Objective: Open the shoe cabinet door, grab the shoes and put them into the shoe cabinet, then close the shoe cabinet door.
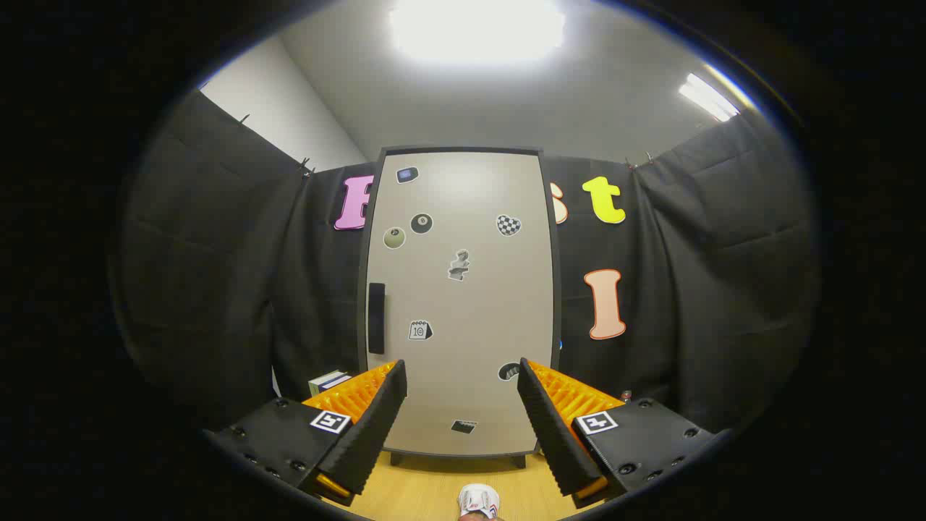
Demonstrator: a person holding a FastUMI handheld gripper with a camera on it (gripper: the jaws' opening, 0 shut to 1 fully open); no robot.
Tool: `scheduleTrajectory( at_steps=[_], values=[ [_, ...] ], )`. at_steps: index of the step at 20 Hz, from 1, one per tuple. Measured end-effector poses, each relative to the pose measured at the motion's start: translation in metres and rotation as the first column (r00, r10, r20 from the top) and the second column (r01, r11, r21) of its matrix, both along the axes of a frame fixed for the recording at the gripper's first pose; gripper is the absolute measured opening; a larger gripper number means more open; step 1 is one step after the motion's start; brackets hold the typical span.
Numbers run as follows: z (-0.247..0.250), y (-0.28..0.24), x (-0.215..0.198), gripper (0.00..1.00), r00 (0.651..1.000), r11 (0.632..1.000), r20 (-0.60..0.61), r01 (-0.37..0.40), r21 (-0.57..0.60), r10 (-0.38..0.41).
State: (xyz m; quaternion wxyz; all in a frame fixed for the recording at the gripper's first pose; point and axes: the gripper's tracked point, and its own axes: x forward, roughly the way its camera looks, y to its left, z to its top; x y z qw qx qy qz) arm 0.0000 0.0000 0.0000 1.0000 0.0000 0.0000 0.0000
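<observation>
Gaping wide, the gripper (461,376), fingers well apart and gripping nothing, pointing straight at the shoe cabinet. Peeking up between the fingers, low and nearest, a white shoe (479,501), just its toe part showing, resting on the wooden floor (427,492). Lying just beyond the shoe, a strip of that same light wood running up to the cabinet's foot. Standing upright past the fingertips, the shoe cabinet (463,304), its pale door (470,289) shut flush within a dark frame, raised slightly on short dark feet. Sitting on the door's left edge, about midway up, a dark vertical handle (376,318), beyond and above the left finger. Dotting the door face, several small stickers (459,265), among them a checkered heart (508,225), a black billiard ball (422,223) and a calendar shape (419,331); finer detail too small for telling. Showing low beside the cabinet's left side, just past the left finger, a small stack of books (329,380). Hanging behind and to both sides of the cabinet, the black cloth wall (217,289). Glowing overhead, a bright ceiling light (477,29).
</observation>
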Motion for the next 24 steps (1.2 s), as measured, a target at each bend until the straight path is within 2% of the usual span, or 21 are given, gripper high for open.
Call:
scheduleTrajectory(
  at_steps=[16, 24],
  values=[
    [-0.005, 0.000, -0.009, 0.97, 0.999, 1.000, -0.044, -0.007, -0.002, 0.007],
    [0.019, 0.021, 0.009, 0.97, 0.999, 0.999, -0.040, -0.034, -0.041, 0.032]
  ],
)
